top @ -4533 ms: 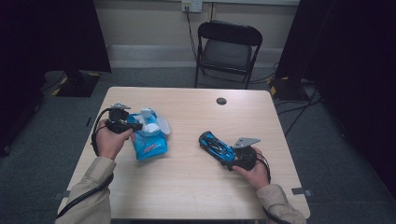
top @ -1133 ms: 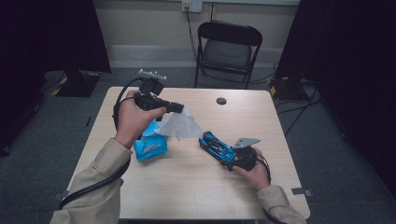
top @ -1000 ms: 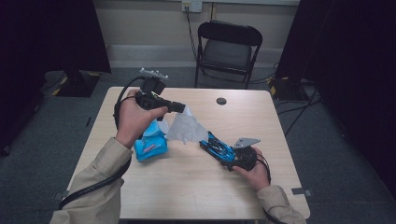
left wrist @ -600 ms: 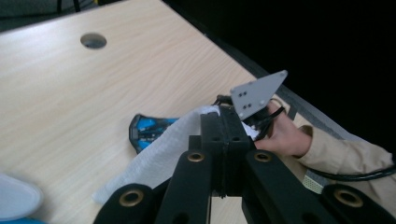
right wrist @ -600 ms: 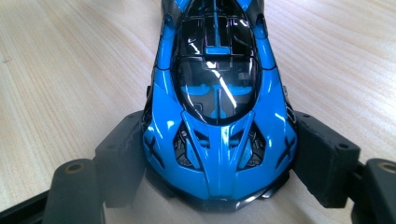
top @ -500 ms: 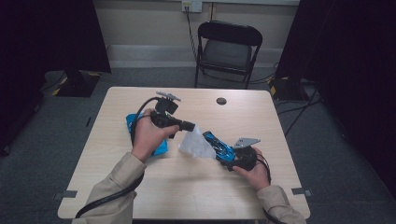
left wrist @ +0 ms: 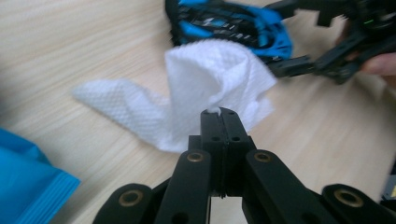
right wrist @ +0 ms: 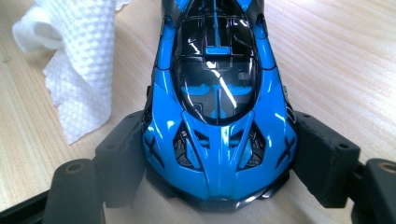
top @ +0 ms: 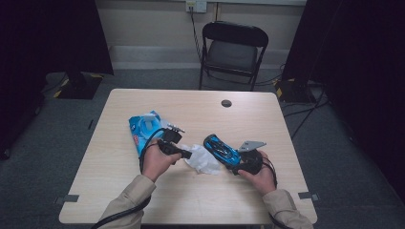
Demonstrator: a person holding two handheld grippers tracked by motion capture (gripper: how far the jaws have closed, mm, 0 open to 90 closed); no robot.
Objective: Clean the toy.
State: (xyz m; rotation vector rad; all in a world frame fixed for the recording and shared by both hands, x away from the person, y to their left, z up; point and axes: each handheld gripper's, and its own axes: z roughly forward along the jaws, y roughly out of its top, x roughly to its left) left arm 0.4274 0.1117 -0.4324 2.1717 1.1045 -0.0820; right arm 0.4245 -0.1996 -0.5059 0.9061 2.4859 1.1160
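At a wooden counter [top: 143,200], the left tongs [left wrist: 219,112] were clenched on a white wipe [left wrist: 205,88], its loose end trailing on the wood just beside a blue toy car [right wrist: 217,102]. The right tongs [right wrist: 219,163] gripped the car by both sides near the counter's middle. A blue wipe packet [top: 143,130] lay flat behind the left hand [top: 155,162].
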